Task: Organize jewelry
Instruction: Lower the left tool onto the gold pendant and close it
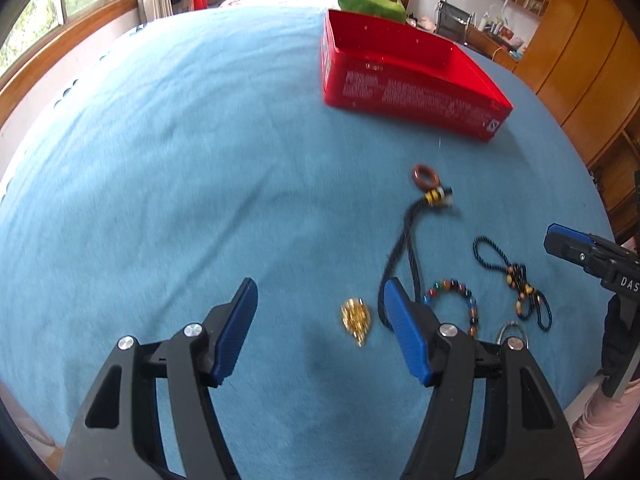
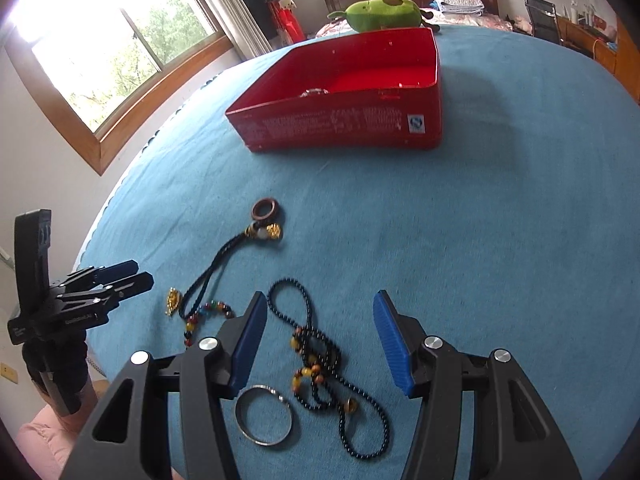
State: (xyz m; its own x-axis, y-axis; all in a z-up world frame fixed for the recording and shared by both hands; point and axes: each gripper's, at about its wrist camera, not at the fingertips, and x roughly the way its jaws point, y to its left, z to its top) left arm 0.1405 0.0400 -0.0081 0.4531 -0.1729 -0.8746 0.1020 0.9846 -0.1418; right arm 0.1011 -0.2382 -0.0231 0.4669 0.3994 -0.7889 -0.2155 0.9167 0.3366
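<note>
Jewelry lies on a blue cloth. A gold pendant point(image 1: 355, 321) point(image 2: 173, 301) lies between my open left gripper's point(image 1: 320, 328) fingers, nearer the right one. A black cord with a brown ring point(image 1: 425, 175) point(image 2: 266, 208), a multicoloured bead bracelet point(image 1: 456, 300) point(image 2: 202, 316), a dark beaded necklace point(image 1: 520, 284) point(image 2: 320, 356) and a silver bangle point(image 2: 263, 416) lie close by. My right gripper point(image 2: 320, 340) is open above the necklace. A red box point(image 1: 400, 88) point(image 2: 340, 120) stands beyond, with a silvery piece point(image 2: 314, 92) inside.
A green plush toy point(image 1: 370, 2) point(image 2: 384, 10) lies behind the box. The right gripper shows at the right edge of the left wrist view point(image 1: 580, 254); the left gripper shows at the left of the right wrist view point(image 2: 108, 280). A window and wooden cabinets surround the bed.
</note>
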